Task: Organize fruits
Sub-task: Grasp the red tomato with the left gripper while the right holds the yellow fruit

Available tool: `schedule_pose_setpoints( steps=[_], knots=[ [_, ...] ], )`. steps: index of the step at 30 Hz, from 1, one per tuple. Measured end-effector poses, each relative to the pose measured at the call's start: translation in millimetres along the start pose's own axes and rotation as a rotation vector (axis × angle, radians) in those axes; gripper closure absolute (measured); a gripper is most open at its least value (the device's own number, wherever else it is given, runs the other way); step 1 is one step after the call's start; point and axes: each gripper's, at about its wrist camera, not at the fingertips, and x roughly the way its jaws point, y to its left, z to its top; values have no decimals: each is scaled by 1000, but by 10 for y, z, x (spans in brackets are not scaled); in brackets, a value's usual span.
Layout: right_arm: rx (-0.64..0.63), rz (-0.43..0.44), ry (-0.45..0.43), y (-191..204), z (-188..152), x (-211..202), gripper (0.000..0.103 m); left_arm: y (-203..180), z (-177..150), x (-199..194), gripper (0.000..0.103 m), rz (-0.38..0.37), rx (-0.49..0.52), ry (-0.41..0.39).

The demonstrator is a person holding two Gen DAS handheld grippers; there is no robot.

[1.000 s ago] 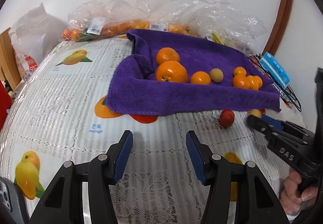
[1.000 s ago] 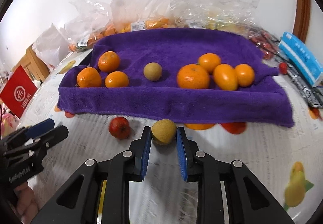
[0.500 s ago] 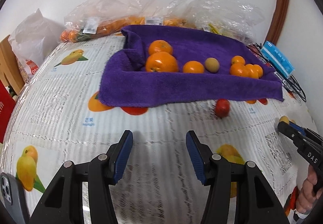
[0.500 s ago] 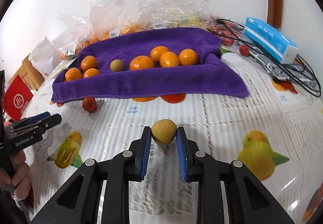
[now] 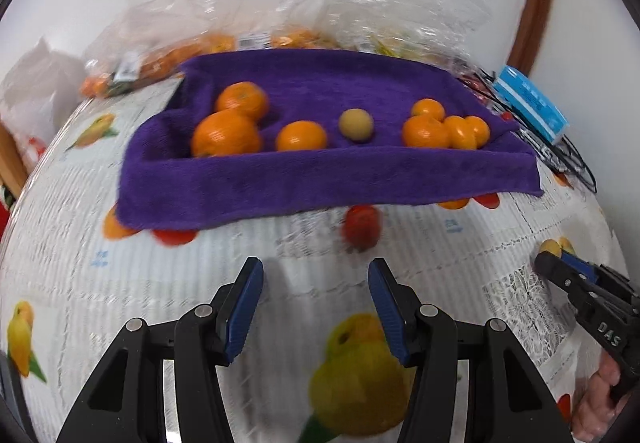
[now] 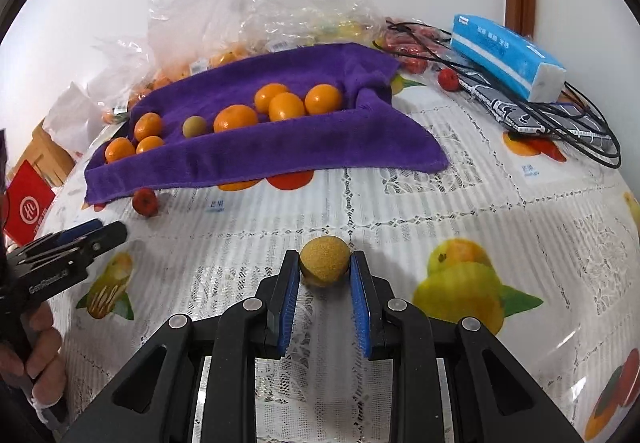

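My right gripper (image 6: 324, 267) is shut on a small yellow-brown round fruit (image 6: 323, 261) and holds it over the tablecloth, well in front of the purple towel (image 6: 280, 147). Several oranges (image 6: 236, 118) and one more yellow-brown fruit (image 6: 194, 126) lie on the towel. A small red fruit (image 6: 145, 201) lies on the table at the towel's front left edge. My left gripper (image 5: 316, 283) is open and empty, just short of the red fruit (image 5: 362, 227). The towel (image 5: 320, 171) and its oranges (image 5: 226, 134) fill the middle of the left wrist view.
Clear plastic bags (image 6: 256, 11) with more fruit stand behind the towel. A blue tissue pack (image 6: 508, 57), black cables (image 6: 560, 115) and a folded umbrella lie at the back right. A red-and-white bag (image 6: 28, 203) is at the left edge.
My right gripper has drawn back from the towel toward the right with the yellow-brown fruit in it. My left gripper has moved closer to the red fruit, still open.
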Motion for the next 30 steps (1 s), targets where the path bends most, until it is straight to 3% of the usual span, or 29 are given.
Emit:
schedule_pose_setpoints(
  steps=[8, 13, 15, 23, 26, 30],
  knots=[
    [62, 35, -5, -108, -7, -9, 78, -212, 144, 135, 51, 3, 35, 6],
    [19, 22, 5, -19, -3, 8, 78, -259, 185, 180, 63, 42, 36, 6],
    [12, 20, 6, -12, 1, 13, 78, -254, 184, 179, 67, 31, 34, 3],
    [1, 18, 6, -3, -1, 11, 78, -176, 180, 168, 68, -21, -10, -4],
    [3, 22, 7, -12, 2, 14, 78, -194, 180, 168, 77, -23, -3, -4],
    [-4, 21, 9, -3, 2, 21, 77, -172, 186, 168, 78, -51, -12, -5]
  ],
)
